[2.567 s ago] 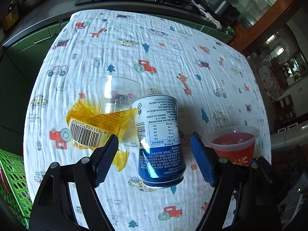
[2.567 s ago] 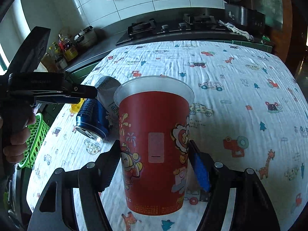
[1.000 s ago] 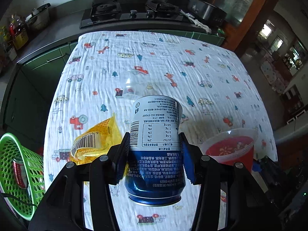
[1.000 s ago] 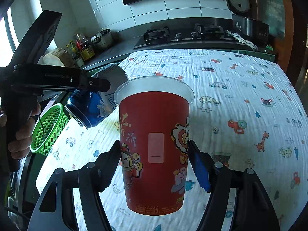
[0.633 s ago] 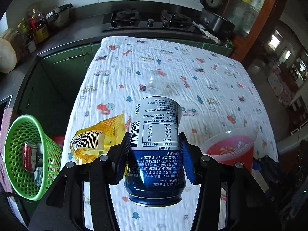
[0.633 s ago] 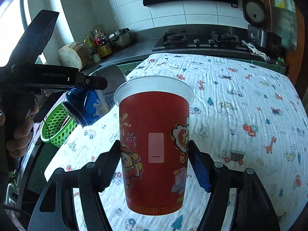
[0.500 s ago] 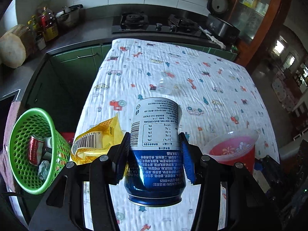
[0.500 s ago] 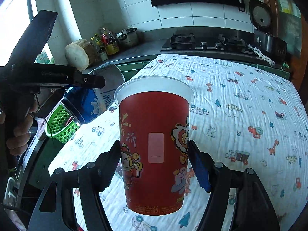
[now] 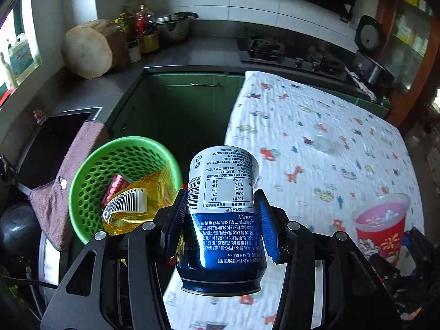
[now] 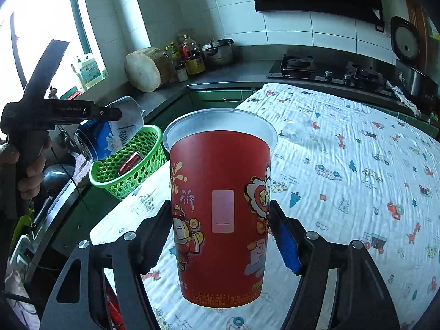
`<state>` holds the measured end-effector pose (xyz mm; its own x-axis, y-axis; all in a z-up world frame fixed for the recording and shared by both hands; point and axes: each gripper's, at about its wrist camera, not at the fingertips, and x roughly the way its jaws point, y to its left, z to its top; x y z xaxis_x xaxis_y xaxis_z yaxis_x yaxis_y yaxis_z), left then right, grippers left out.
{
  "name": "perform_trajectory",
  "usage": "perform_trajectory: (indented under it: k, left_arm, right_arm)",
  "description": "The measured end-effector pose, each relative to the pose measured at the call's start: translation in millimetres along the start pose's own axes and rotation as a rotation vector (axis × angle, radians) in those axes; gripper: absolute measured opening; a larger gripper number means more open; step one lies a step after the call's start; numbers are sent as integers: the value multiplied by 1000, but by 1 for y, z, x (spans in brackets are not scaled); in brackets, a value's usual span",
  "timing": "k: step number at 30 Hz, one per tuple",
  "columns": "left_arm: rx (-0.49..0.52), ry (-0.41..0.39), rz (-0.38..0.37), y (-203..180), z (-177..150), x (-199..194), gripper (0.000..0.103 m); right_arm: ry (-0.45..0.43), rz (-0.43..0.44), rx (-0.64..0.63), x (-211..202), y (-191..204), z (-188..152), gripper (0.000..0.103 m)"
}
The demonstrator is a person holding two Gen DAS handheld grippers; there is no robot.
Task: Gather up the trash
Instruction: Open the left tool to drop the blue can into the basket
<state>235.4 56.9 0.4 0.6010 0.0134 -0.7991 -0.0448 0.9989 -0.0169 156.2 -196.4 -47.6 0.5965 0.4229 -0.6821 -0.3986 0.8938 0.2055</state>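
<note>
Left wrist view shows the left gripper (image 9: 222, 220) clamped on a blue can (image 9: 223, 220) just beside the green basket (image 9: 82, 192), so carry it above the rim before releasing, while the right gripper (image 10: 220, 236) grips a red cup (image 10: 220, 206) farther from the basket.

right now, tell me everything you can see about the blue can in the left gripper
The can is a short metal drink can, glossy dark blue on one half and white on the other, with printed text, a nutrition table and a barcode. It looks whole, not crushed. It is clamped at its middle between the blue pads of the left hand-held gripper, lifted clear of the table and tilted. From the right wrist view it hangs by the near rim of the green basket. Only the pads visibly touch it.
</note>
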Motion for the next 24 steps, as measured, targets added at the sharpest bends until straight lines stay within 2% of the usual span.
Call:
perform_trajectory:
  k: [7, 11, 18, 24]
  left_arm:
    - [-83, 63, 137, 81, 11, 42, 49]
    - [-113, 116, 177, 117, 11, 69, 49]
    - [-148, 198, 174, 150, -1, 114, 49]
    - [-160, 235, 152, 164, -10, 134, 50]
  right_arm:
    - [21, 51, -38, 34, 29, 21, 67]
    - [35, 74, -61, 57, 47, 35, 67]
    - [61, 108, -91, 98, 72, 59, 67]
    - [87, 135, -113, 129, 96, 72, 67]
